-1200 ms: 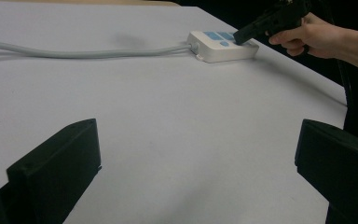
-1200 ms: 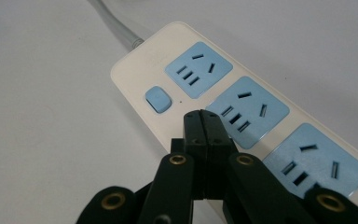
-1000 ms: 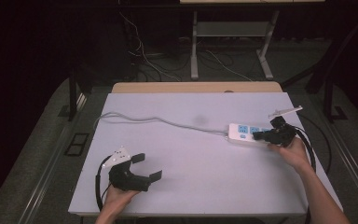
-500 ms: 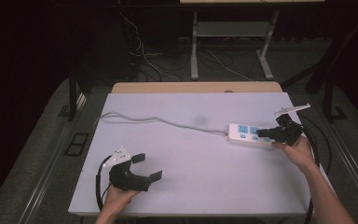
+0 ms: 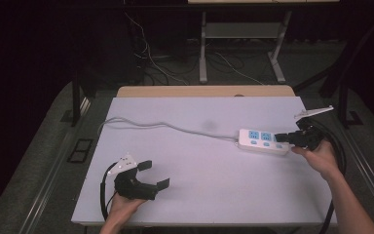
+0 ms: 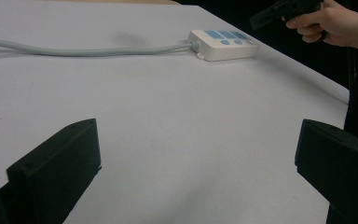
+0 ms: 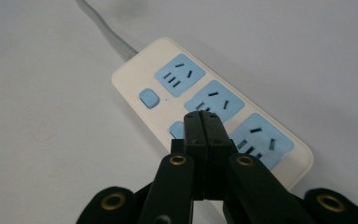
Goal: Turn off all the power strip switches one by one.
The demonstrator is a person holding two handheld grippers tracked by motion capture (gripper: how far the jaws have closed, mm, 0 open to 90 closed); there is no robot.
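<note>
A white power strip (image 5: 263, 141) (image 6: 223, 44) (image 7: 205, 100) with three blue sockets and blue switches lies at the right of the white table (image 5: 199, 165); its grey cable (image 5: 165, 126) runs off to the left edge. My right gripper (image 5: 280, 137) (image 7: 203, 119) is shut with nothing in it, its tips hovering just over the strip's right end, above the middle socket and a switch. My left gripper (image 5: 153, 175) rests on the table at the near left, jaws wide open and empty. The left gripper view has the right gripper (image 6: 265, 16) far off beside the strip.
The cable (image 6: 74, 50) crosses the far half of the table. The table's right edge (image 5: 321, 170) runs close under my right hand. Desk legs and loose cables lie on the dark floor (image 5: 233, 63) behind the table.
My right gripper has drawn back a little to the right and lifted off the strip. The left gripper and the strip have stayed put.
</note>
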